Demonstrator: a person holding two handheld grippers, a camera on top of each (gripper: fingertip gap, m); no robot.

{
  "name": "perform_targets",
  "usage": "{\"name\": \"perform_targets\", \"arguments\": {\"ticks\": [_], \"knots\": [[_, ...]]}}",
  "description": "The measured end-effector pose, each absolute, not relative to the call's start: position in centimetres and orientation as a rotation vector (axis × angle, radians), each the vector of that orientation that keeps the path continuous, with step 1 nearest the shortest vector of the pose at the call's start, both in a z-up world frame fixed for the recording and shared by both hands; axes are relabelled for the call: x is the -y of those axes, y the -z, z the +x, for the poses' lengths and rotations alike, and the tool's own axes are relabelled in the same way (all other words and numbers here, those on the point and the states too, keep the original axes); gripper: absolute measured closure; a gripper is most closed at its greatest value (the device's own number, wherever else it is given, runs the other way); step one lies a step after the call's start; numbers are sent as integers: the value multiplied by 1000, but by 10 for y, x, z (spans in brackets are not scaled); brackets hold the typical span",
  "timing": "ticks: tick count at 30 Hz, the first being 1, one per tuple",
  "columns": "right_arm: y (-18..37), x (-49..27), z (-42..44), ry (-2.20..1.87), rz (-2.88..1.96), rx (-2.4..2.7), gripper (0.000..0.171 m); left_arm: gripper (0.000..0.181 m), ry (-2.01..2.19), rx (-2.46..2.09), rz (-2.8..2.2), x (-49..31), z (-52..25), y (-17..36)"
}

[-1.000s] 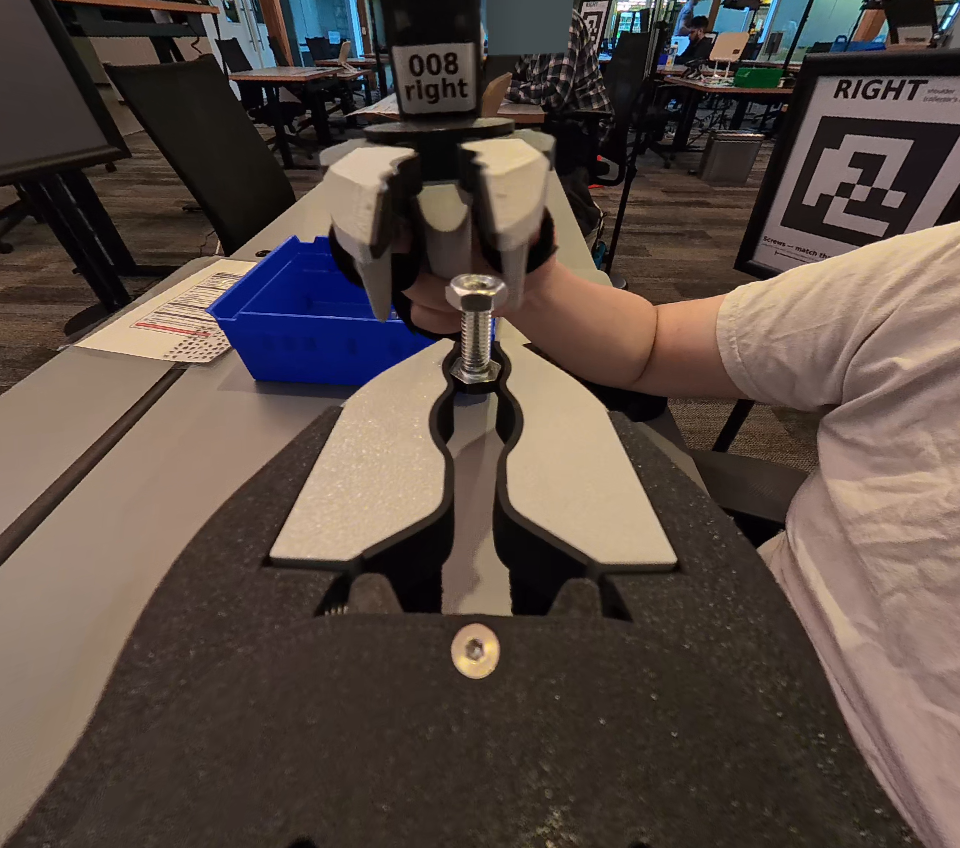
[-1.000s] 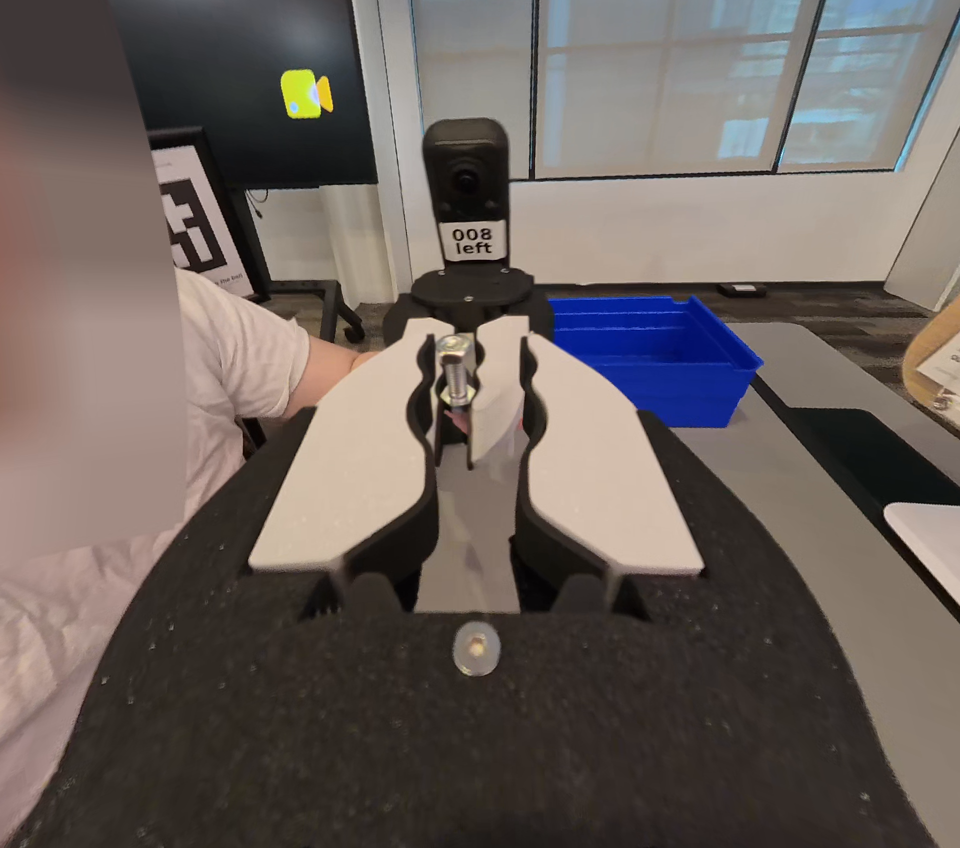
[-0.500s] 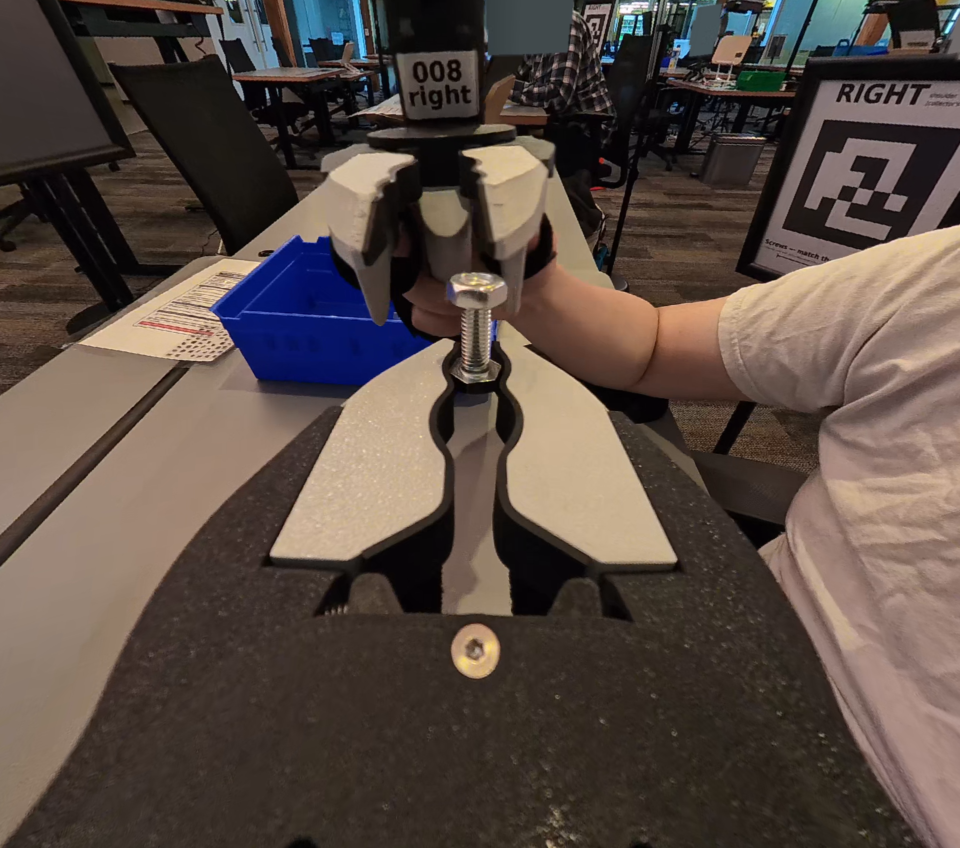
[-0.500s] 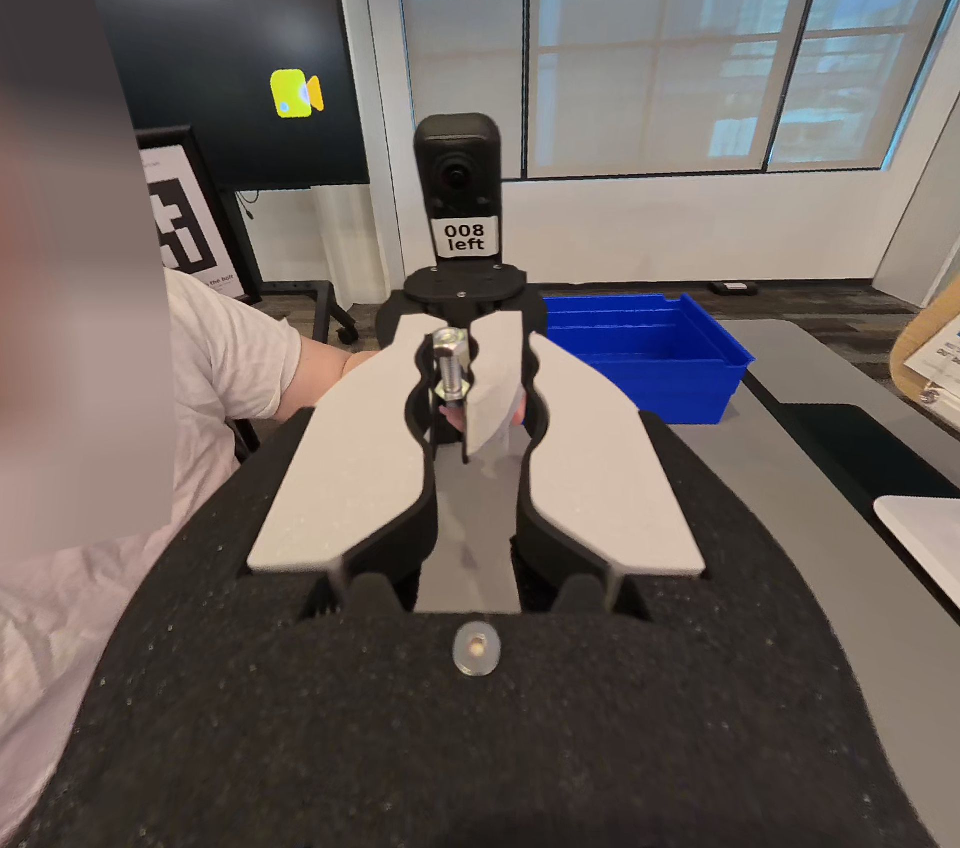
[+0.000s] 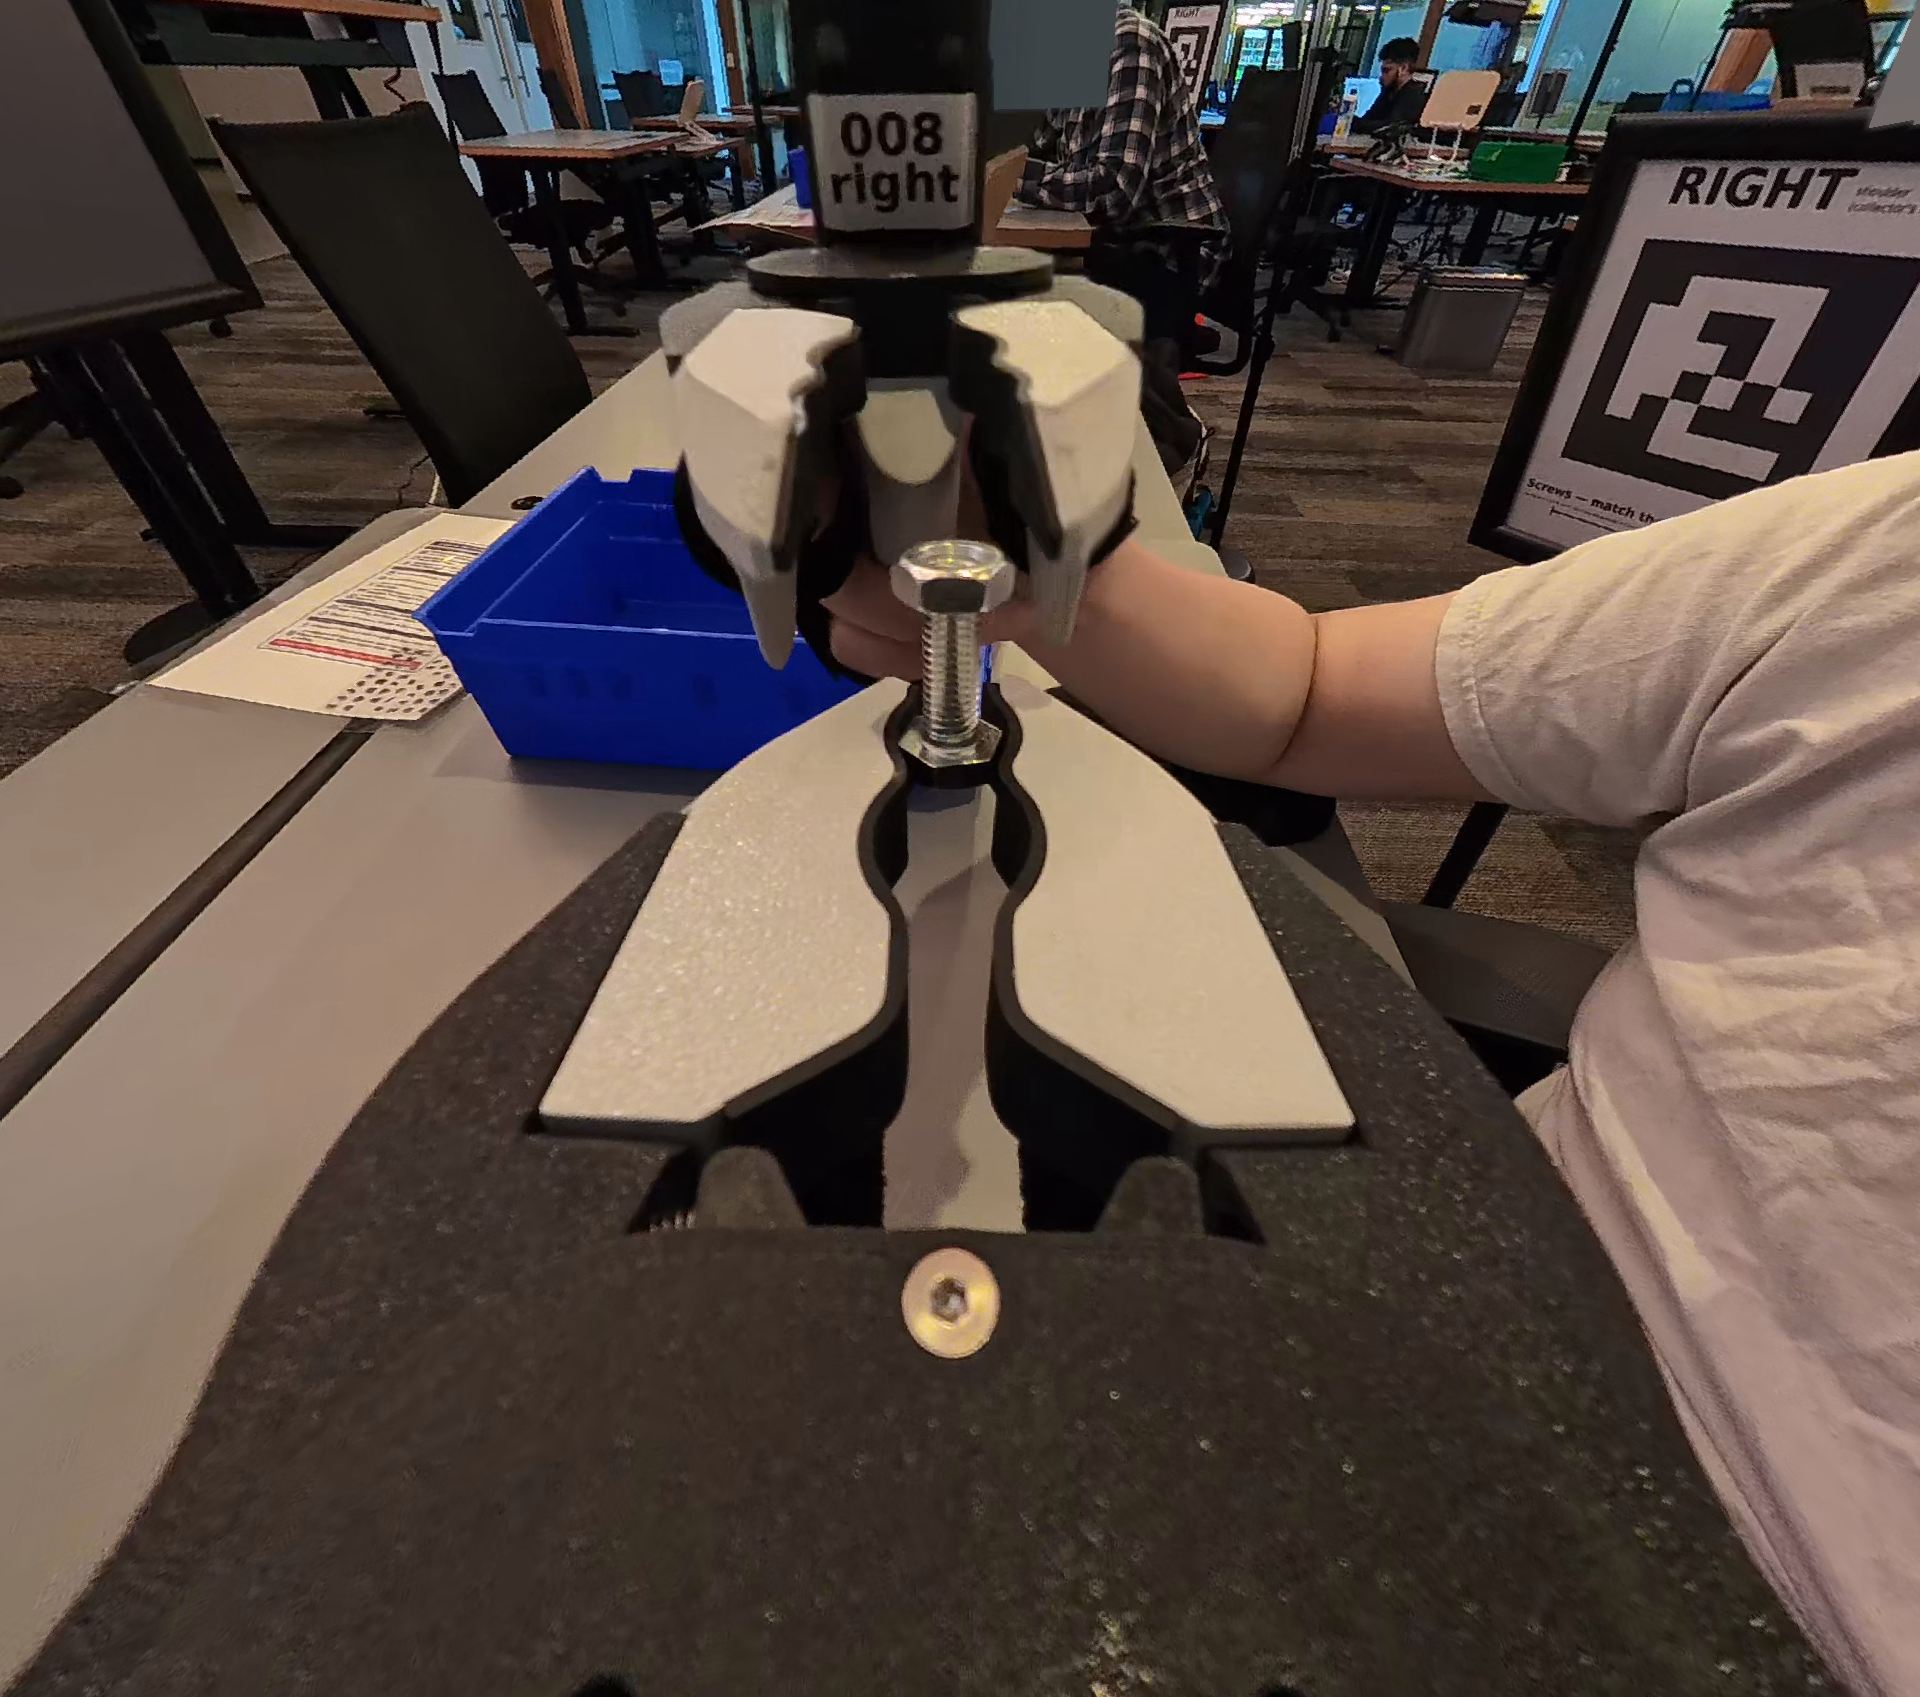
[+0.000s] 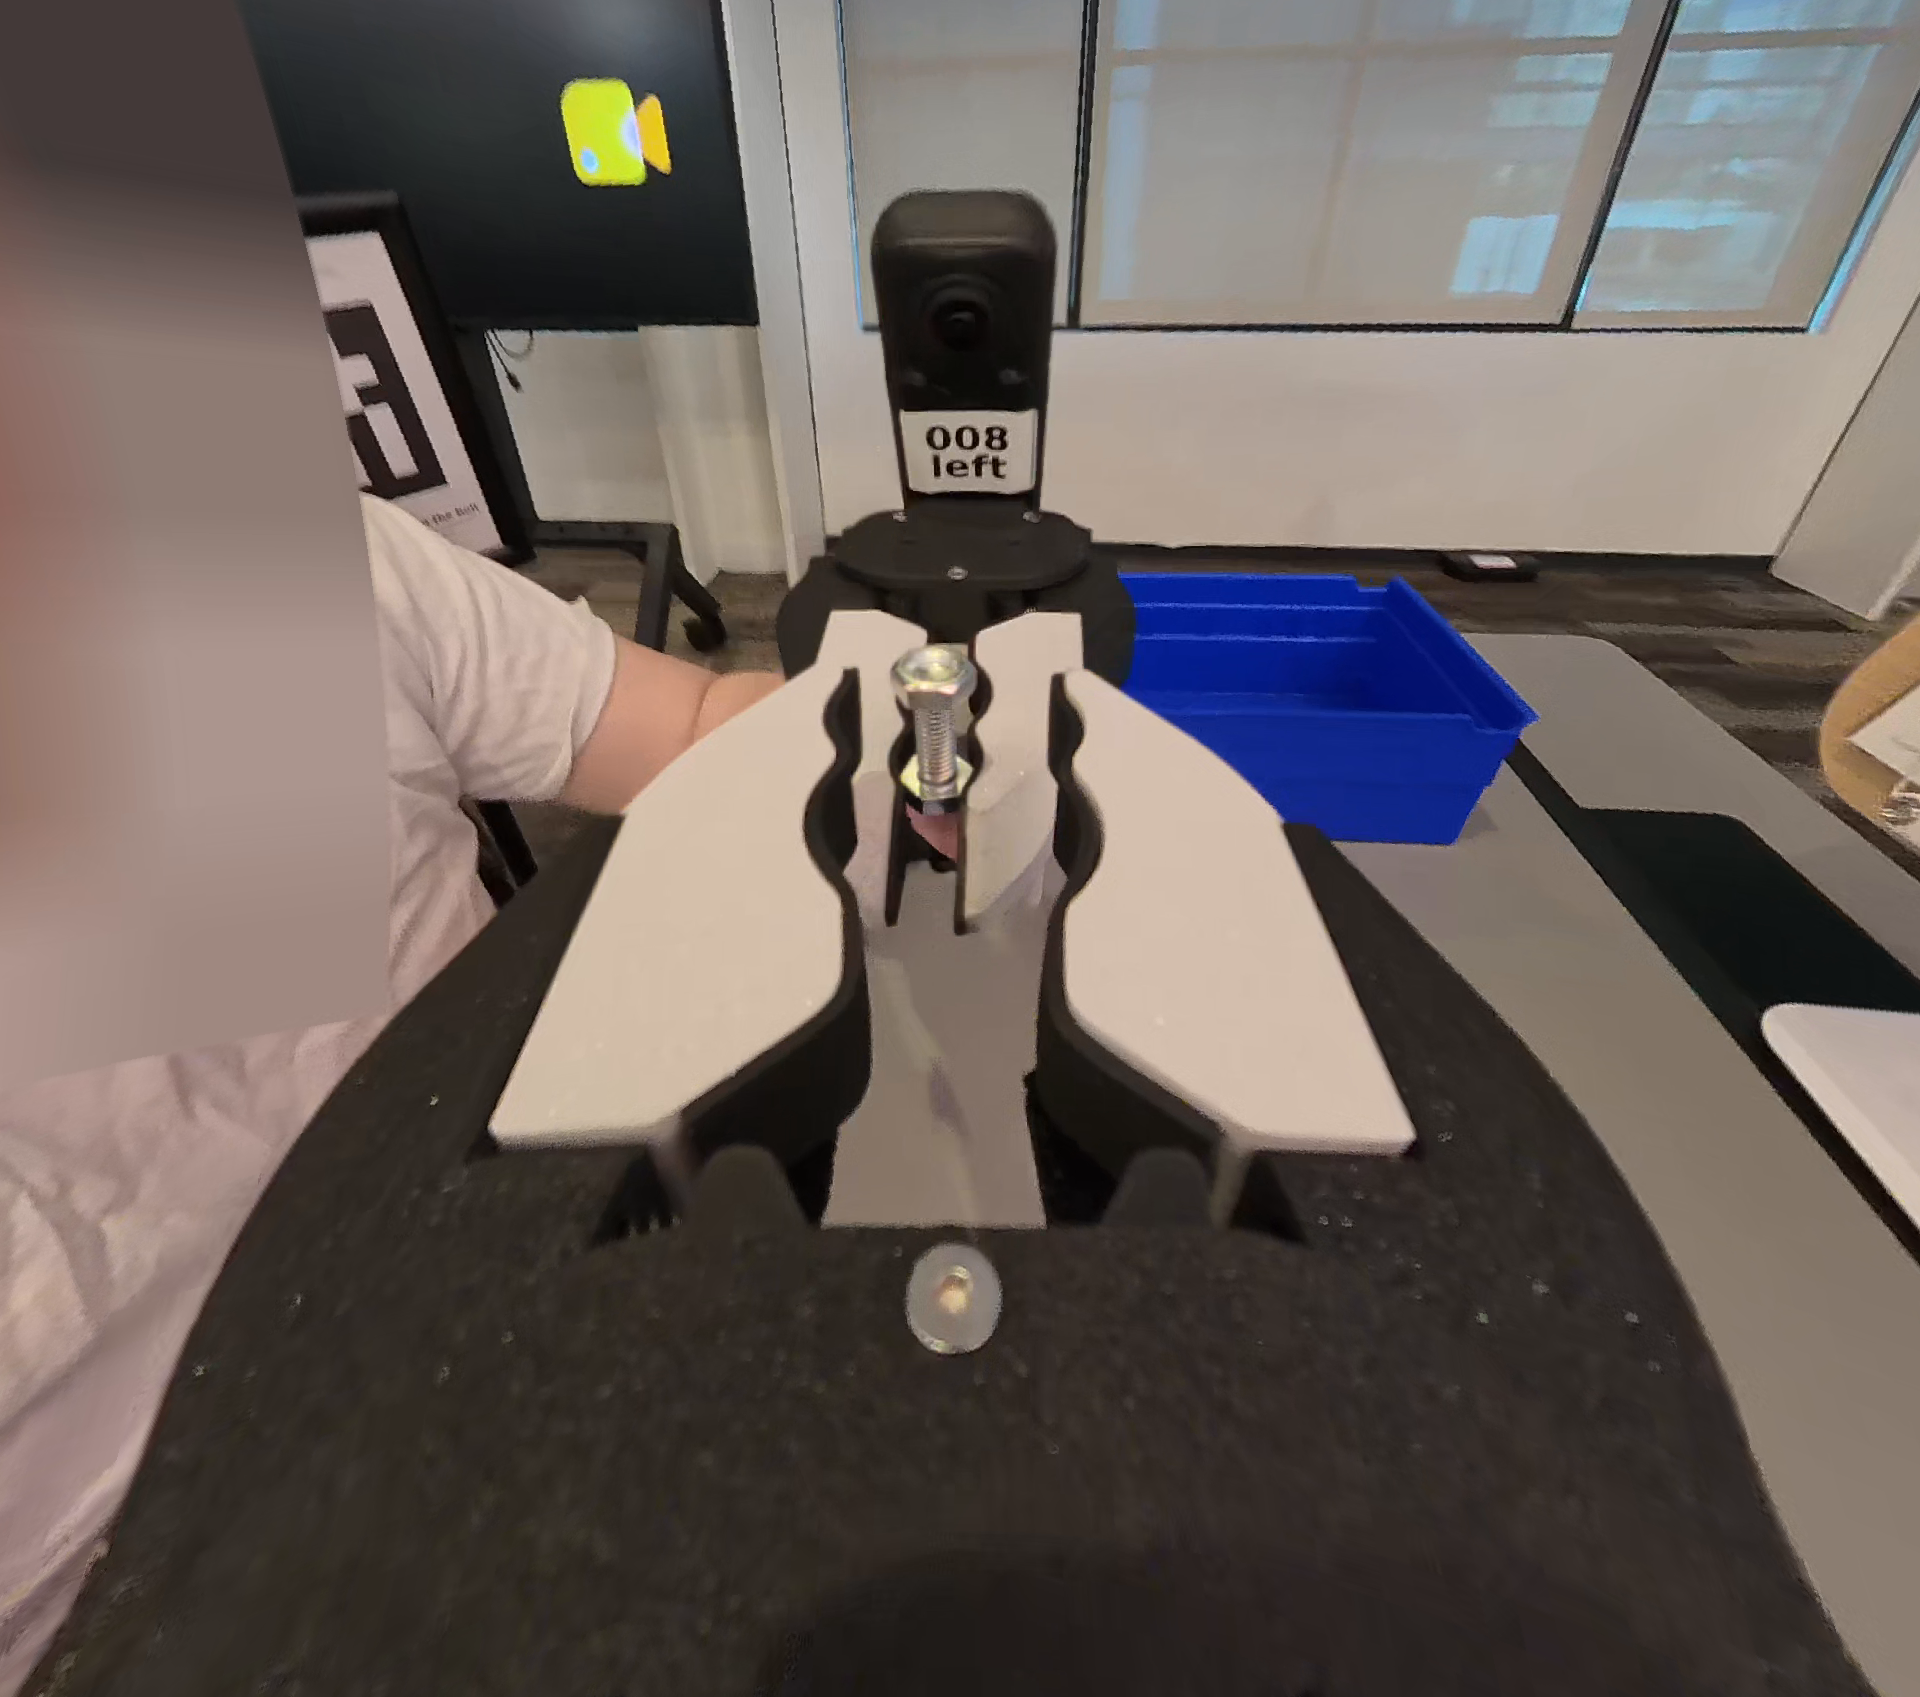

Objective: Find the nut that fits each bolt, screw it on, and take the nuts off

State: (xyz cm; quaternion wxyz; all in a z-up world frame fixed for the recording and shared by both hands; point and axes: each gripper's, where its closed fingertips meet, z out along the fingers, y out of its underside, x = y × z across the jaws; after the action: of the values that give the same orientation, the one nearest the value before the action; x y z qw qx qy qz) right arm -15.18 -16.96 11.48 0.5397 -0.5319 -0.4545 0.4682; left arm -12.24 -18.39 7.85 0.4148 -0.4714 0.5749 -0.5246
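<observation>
A silver hex bolt [image 5: 948, 655] stands upright, head up, with a hex nut [image 5: 949, 748] on its lower end. My left gripper [image 5: 948, 733] is shut on the nut and holds the bolt above the grey table [image 5: 208, 920]. My right gripper [image 5: 914, 645] faces it, open, with one finger on each side of the bolt head and not touching it. In the right wrist view the bolt [image 6: 932, 717] and nut [image 6: 935, 777] sit between the open fingers of my right gripper [image 6: 956, 691], with the left gripper [image 6: 927, 920] shut below them.
A blue bin [image 5: 623, 660] stands on the table behind the grippers; it also shows in the right wrist view [image 6: 1299, 712]. A printed sheet [image 5: 353, 639] lies left of it. A framed marker sign [image 5: 1725, 359] and a person's arm [image 5: 1195, 681] are at right. My hands' fingertips stand some 4 cm from each other.
The right gripper has come slightly lower and closer around the bolt head, still open. The left gripper keeps its hold on the nut.
</observation>
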Motion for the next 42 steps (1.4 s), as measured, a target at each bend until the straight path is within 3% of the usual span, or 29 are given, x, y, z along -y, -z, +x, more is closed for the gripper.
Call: {"name": "perform_targets", "arguments": {"ticks": [42], "knots": [[-115, 170, -153, -1070, -1276, 1085, 142, 171, 1319, -1456, -1183, 188, -121, -78]]}}
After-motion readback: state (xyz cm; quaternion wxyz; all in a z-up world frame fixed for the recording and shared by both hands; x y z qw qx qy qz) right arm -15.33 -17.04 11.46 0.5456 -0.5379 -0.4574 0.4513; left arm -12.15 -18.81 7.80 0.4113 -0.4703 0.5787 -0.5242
